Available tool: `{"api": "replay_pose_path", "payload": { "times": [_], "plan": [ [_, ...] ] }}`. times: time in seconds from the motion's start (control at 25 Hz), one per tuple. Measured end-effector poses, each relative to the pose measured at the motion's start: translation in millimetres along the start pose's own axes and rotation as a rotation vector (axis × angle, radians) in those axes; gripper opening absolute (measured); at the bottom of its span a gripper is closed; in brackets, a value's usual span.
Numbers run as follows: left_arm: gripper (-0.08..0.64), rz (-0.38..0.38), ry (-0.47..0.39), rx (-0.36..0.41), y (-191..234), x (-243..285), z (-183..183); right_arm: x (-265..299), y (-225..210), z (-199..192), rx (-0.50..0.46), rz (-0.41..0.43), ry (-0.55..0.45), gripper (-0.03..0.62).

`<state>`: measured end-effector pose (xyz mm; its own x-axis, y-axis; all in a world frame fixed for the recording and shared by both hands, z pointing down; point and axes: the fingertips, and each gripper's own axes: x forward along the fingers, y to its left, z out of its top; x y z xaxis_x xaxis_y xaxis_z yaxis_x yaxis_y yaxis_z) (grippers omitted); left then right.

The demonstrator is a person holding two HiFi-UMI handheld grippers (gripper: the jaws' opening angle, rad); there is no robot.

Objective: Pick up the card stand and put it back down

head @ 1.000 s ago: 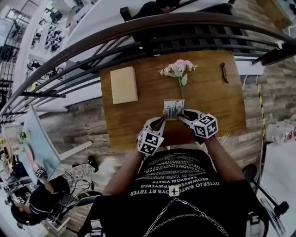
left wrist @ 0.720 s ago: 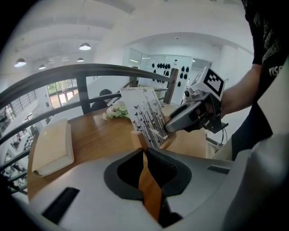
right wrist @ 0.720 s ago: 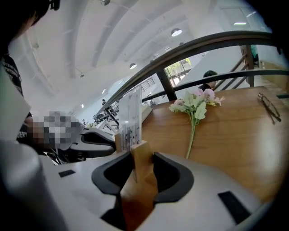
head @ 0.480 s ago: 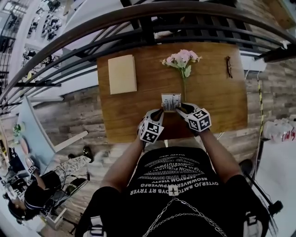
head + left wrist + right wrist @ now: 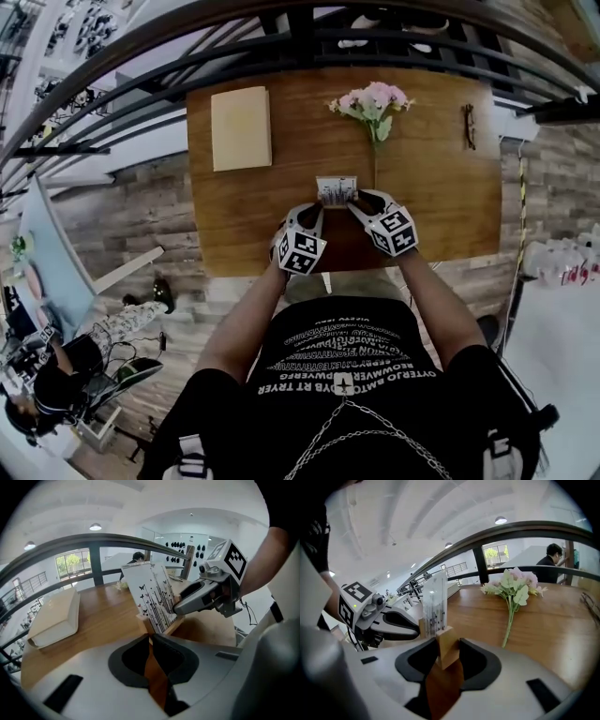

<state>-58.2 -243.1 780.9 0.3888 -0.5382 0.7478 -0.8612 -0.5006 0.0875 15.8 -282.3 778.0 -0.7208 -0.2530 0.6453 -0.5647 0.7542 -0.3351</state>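
Card stand: wooden block, upright white card printed with black stems and butterflies; left gripper and right gripper each clamp one block end.

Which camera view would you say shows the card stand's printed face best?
The left gripper view: the card stand faces it, butterfly print plain. The right gripper view has it edge-on; the head view, small from above.

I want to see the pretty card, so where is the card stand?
In the head view the card stand is near the table's front edge, between the left gripper and right gripper, by the flowers.
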Motion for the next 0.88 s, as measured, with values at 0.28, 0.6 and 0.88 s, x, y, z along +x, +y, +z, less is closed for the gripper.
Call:
{"api": "replay_pose_path", "payload": {
  "times": [0.28,0.6,0.88],
  "plan": [
    [0.032,0.032,0.004,0.059,-3,9,-10,7,-2,-17,-0.155,-0.014,0.025,0.164],
    [0.032,-0.006,0.077,0.046,-2,-5,-37,-1,0,-23,-0.045,-0.106,0.045,0.193],
    [0.032,0.081,-0.066,-0.048,17,-76,-21,-52,2,-12,-0.051,-0.236,-0.013,0.204]
  ]
}}
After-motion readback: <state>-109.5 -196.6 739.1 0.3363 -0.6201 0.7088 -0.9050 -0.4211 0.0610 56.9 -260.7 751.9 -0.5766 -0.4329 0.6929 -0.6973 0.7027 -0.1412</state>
